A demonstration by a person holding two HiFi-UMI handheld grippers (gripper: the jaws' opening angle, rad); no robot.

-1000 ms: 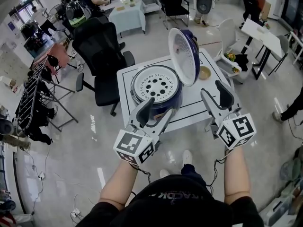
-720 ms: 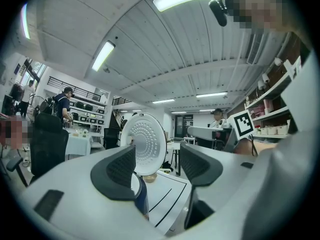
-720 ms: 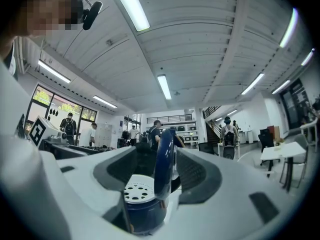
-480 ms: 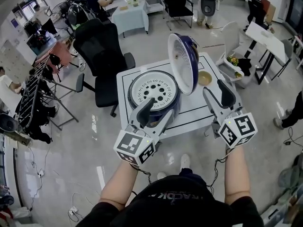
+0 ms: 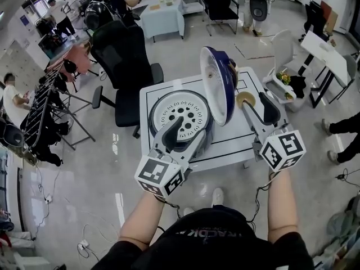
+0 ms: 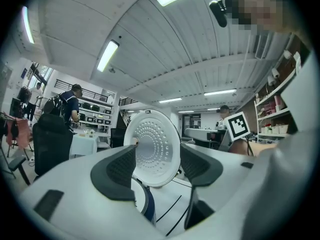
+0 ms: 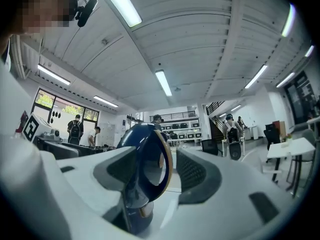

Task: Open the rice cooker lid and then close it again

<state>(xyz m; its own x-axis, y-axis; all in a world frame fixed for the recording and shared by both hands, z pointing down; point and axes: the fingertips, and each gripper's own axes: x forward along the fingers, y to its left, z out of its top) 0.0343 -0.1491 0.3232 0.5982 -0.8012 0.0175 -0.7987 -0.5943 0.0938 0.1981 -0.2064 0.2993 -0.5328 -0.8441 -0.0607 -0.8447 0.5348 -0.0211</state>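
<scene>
On the white counter (image 5: pixel 230 140), inside a black outline: navy rice cooker (image 5: pixel 158 110), standing open. Across its mouth, a round white tray (image 5: pixel 183 110), pierced with larger holes at the middle and smaller ones around; hides whatever lies beneath. On the cooker's right edge, the lid (image 5: pixel 218 83), raised upright: dark blue outside, white and dotted with fine holes inside, a gold-coloured band along the rim. Just right of the lid, a small tan bowl (image 5: pixel 244 99); contents impossible to tell.

At the cooker's near side, left claw (image 5: pixel 185 135), held level, released, with jaws spread wide and nothing between the pads; looks straight at the lid's pale inner face. Over the counter to the right of the lid, near the bowl, right claw (image 5: pixel 260 114), also level and released, grasping nothing; sees the lid edge-on past its pads. Beyond the counter, a black office chair (image 5: pixel 121 61) and more tables.
</scene>
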